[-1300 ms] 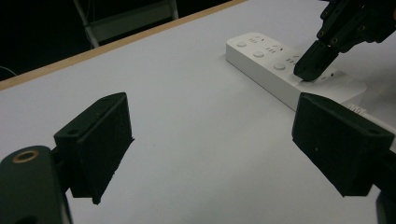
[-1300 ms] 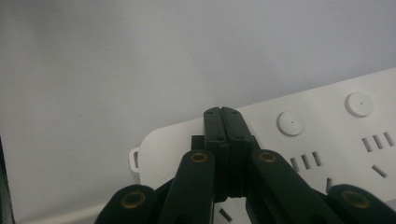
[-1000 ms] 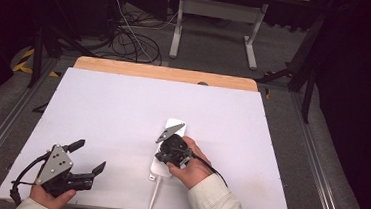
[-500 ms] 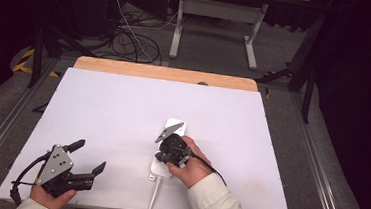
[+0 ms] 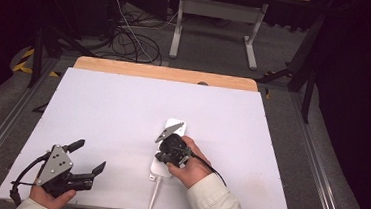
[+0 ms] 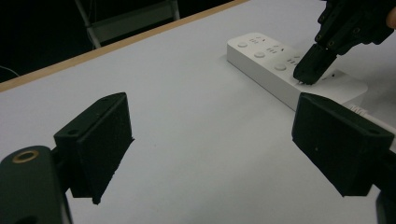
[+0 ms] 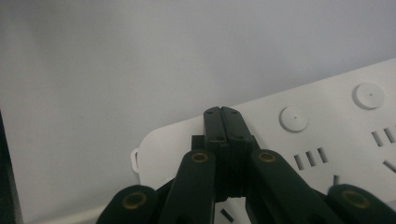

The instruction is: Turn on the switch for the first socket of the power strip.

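1. High view: white power strip [image 5: 170, 148] lies on the white table [image 5: 97, 117], a little toward the person from the table's middle, its cable [image 5: 153, 197] running off the near edge. Right gripper [image 5: 169, 144] sits right on top of the strip, held by the right hand [image 5: 191, 162], cream sleeve [image 5: 215, 207] behind it. Grey plate on top of that gripper covers part of the strip. Left gripper [image 5: 88, 157] is well left of the strip, near the table's front edge, jaws spread wide, nothing between them.

2. Left gripper view: both black jaws stand far apart over bare table, empty. Power strip [image 6: 280, 70] is beyond the jaws, upper right, round buttons and socket slots visible. Right gripper [image 6: 310, 70] comes down on the strip with jaws pressed together, tip touching the strip's top face beside a socket.

3. Right gripper view: right gripper [image 7: 222, 112], jaws closed flat against each other, nothing pinched. Tip is over the power strip [image 7: 336, 135] near its rounded end, round buttons just right of the tip.
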A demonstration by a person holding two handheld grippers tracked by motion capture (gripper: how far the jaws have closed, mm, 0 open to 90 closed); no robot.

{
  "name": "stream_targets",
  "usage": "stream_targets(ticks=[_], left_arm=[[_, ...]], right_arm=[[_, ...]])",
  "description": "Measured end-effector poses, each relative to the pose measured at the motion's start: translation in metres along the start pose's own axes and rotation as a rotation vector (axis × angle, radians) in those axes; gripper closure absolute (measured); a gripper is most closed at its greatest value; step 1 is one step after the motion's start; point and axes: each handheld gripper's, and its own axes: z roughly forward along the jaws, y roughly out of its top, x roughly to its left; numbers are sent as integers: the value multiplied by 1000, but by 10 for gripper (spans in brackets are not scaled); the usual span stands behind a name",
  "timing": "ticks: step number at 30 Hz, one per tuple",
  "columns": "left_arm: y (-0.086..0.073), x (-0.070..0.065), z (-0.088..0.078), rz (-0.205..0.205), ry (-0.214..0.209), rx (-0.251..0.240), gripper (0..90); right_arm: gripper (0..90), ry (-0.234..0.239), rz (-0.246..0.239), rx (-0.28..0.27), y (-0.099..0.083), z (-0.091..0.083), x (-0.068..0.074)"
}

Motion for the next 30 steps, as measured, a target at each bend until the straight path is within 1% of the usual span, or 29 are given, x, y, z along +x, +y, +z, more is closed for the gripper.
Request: stream_targets(ticks=[2, 3, 4, 5, 6, 7, 8, 9, 11, 13, 14, 19, 22, 26, 30], left_arm=[[0, 0, 0, -2, -2, 0, 129], [0, 0, 0, -1, -2, 0, 129], [0, 1, -1, 4, 1, -1, 129], [0, 1, 0, -4, 0, -3, 129], [0, 1, 0, -4, 0, -3, 129], [0, 2, 0, 1, 1, 0, 129], [0, 2, 0, 1, 1, 0, 130], [0, 1, 0, -4, -3, -1, 129], [0, 1, 0, -3, -2, -4, 129], [0, 1, 0, -3, -1, -4, 130], [0, 1, 0, -3, 0, -4, 129], [0, 1, -1, 4, 3, -4, 129], [0, 1, 0, -2, -1, -2, 129], [0, 1, 0, -1, 1, 0, 129], [0, 1, 0, -3, 1, -1, 129]], right_arm=[[900, -6, 3, -5, 0, 0, 1], [900, -7, 1, -24, -1, -2, 1], [900, 5, 1, -51, -1, -5, 1], [900, 12, 0, -68, -1, -7, 0], [900, 26, 10, -88, 0, -10, 0], [900, 35, 9, -101, 2, -13, 0], [900, 35, 9, -101, 2, -13, 0], [900, 23, 0, -115, 5, -20, 3], [900, 12, -14, -129, 8, -25, 6], [900, 8, -15, -137, 9, -28, 8], [900, 2, -22, -155, 10, -33, 9], [900, -13, -25, -187, 10, -42, 11], [900, -13, -24, -198, 9, -45, 12], [900, -20, -39, -215, 8, -50, 15], [900, -19, -39, -231, 8, -54, 15]])
